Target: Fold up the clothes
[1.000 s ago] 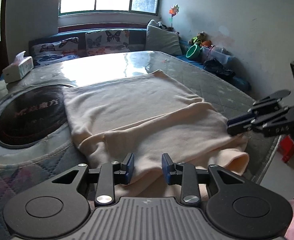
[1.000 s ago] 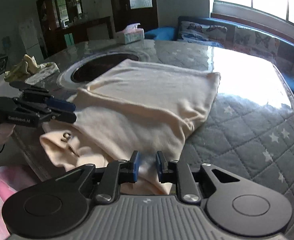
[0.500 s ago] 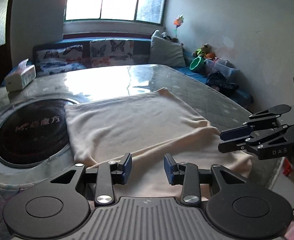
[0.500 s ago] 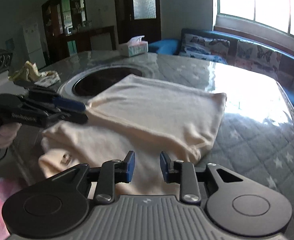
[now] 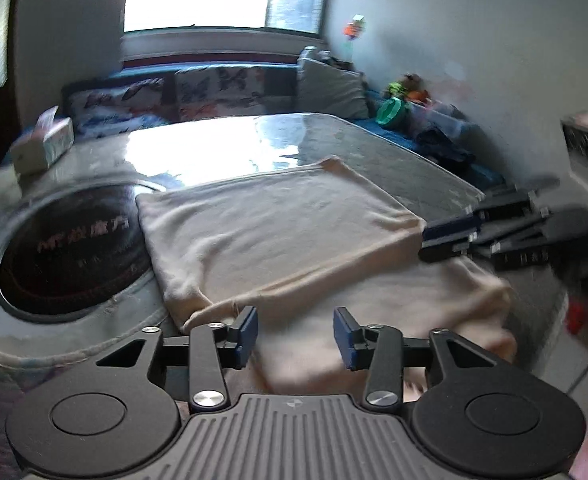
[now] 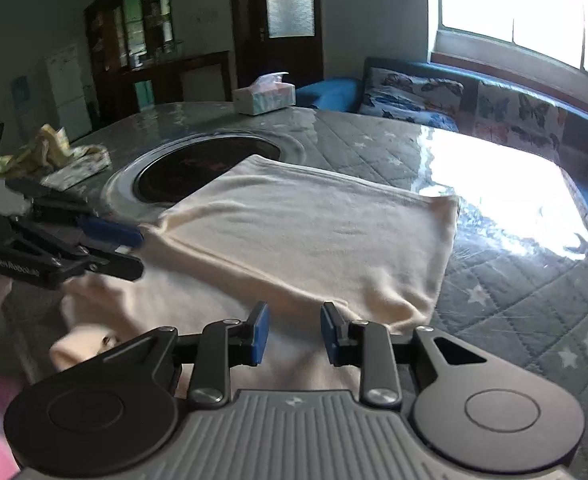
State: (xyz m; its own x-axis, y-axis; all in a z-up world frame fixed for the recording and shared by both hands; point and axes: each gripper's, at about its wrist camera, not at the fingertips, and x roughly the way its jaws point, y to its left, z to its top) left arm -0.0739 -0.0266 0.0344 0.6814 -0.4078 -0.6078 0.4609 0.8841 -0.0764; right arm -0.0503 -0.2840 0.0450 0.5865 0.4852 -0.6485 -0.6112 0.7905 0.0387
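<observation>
Since a second earlier, both grippers had let go of the cream garment (image 5: pixel 286 236) and drawn back from its near edge, and the folded upper layer had settled flat on the padded table (image 6: pixel 514 280). The left gripper (image 5: pixel 294 334) hung above the cloth's near portion, its blue-padded jaws moderately apart and opening, with only loose fabric seen below the gap and nothing pinched. The right gripper (image 6: pixel 294 332) stood narrower, its jaws apart with a small gap and clear of the cloth beneath them. In the left wrist view the right gripper (image 5: pixel 446 236) appeared ahead and to the right, its fingers just beside the folded layer's right corner. In the right wrist view the left gripper (image 6: pixel 110 244) lay ahead and to the left, near the fold's left end. The garment stretched forward from both tools, its far left corner overlapping a dark round inset (image 5: pixel 66 256) in the table. A tissue box (image 6: pixel 264 94) sat far ahead, beyond the inset.
</observation>
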